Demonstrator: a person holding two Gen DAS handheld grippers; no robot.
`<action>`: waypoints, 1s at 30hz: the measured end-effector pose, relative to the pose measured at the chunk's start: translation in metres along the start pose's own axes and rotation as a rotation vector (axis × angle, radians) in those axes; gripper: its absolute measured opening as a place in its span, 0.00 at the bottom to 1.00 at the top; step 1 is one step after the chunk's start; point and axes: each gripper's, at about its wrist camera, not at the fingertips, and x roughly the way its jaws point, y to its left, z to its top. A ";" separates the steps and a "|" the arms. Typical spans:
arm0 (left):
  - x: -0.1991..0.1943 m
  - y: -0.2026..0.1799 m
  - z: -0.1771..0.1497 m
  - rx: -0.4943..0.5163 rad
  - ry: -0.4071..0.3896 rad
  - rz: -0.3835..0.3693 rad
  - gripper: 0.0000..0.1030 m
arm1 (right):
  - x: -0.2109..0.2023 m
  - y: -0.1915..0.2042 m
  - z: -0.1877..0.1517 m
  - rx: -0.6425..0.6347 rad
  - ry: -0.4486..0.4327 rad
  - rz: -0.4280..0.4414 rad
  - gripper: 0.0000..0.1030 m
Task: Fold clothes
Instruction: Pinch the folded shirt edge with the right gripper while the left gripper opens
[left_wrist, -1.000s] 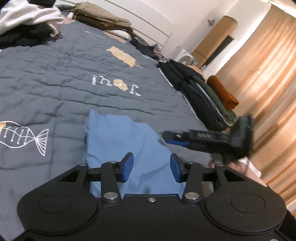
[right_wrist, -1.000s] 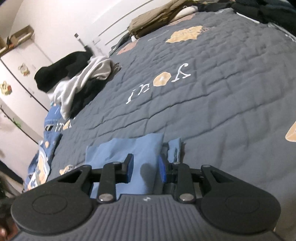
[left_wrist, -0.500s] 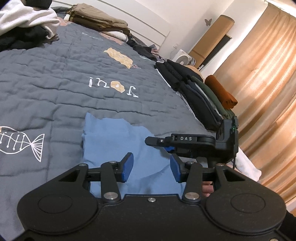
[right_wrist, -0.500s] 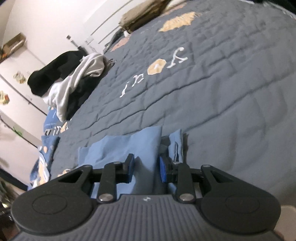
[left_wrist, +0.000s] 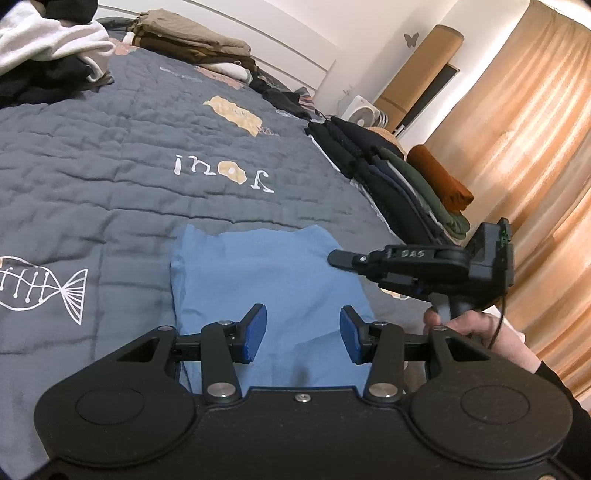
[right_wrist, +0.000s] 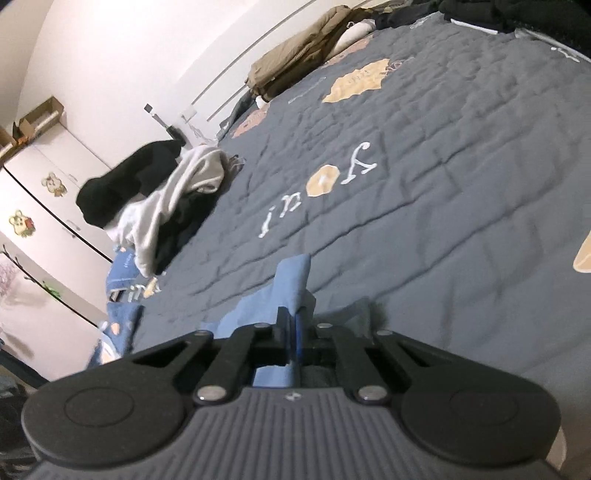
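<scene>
While the blue garment (left_wrist: 266, 280) lies flat on the bed (left_wrist: 110, 155), right tongs (right_wrist: 295, 328) pinch its right edge; left tongs (left_wrist: 301, 334) hover spread above its near end.

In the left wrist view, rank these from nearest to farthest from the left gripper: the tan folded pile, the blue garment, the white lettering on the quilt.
Measured from the left gripper:
1. Blue garment, directly under and ahead of the open jaws.
2. White lettering, mid-quilt, beyond the garment.
3. Tan folded pile, at the far edge, by the wall.
</scene>
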 end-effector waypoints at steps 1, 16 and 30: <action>0.001 -0.001 -0.001 0.005 0.004 0.003 0.43 | 0.004 -0.003 -0.002 -0.005 0.009 -0.021 0.03; -0.001 -0.006 -0.002 0.045 0.016 0.017 0.46 | -0.036 0.020 -0.005 -0.025 0.008 -0.003 0.09; -0.021 -0.016 -0.004 0.068 -0.015 0.024 0.47 | -0.042 -0.021 -0.079 0.190 0.236 0.083 0.15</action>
